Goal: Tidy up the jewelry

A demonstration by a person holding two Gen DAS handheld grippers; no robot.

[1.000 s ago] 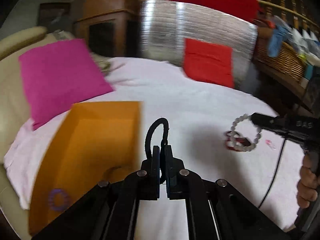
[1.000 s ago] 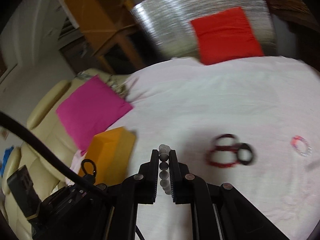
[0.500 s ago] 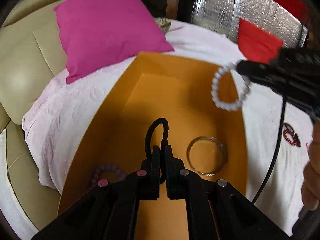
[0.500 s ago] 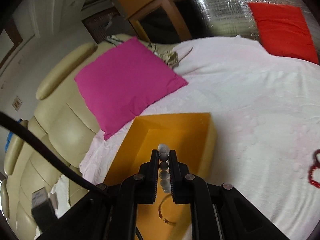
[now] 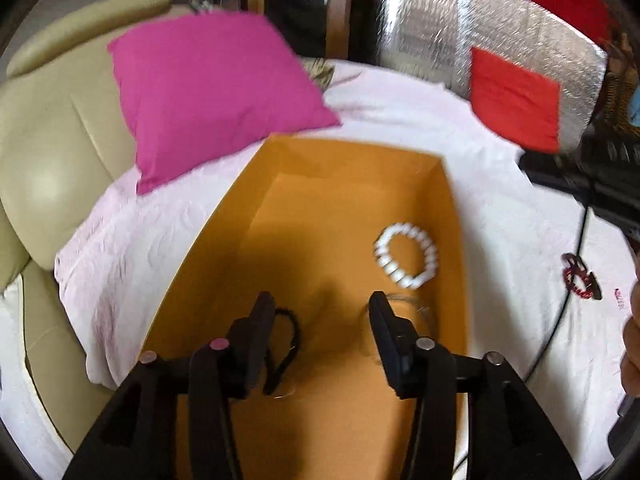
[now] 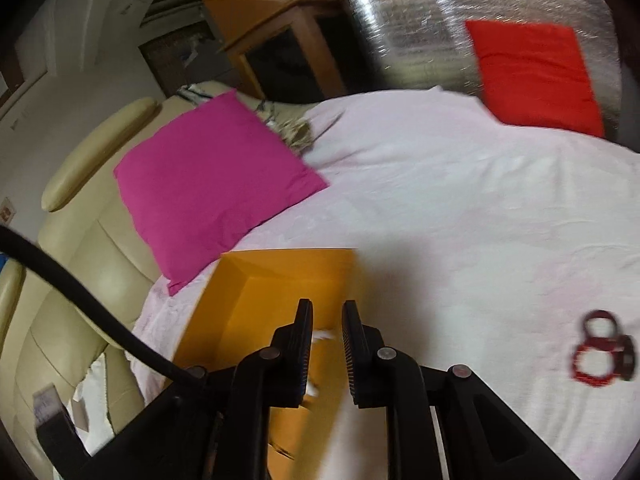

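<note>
An open orange box (image 5: pixel 304 216) lies on the white sheet. My left gripper (image 5: pixel 322 300) hovers over it, its jaws opening; the black cord loop (image 5: pixel 286 336) hangs loose by the left finger, no longer pinched. A white bead bracelet (image 5: pixel 406 256) lies inside the box, and a thin metal bangle (image 5: pixel 420 306) shows partly behind the right finger. My right gripper (image 6: pixel 327 308) is above the orange box's (image 6: pixel 276 292) near right edge, its jaws opening a little. A white blur of the bead bracelet (image 6: pixel 322 334) shows below the gap, not pressed.
Red and black bracelets (image 6: pixel 600 352) lie on the white sheet (image 6: pixel 460 220) to the right. A pink cushion (image 5: pixel 208 92) and a cream armchair (image 5: pixel 52 152) sit left of the box. A red cushion (image 5: pixel 516 100) leans on silver foil behind. A hand (image 5: pixel 632 344) shows at the right edge.
The left jaws have parted and the black loop has slipped out of their pinch. The white bead bracelet has left the right gripper and now lies in the box; the right gripper drew back.
</note>
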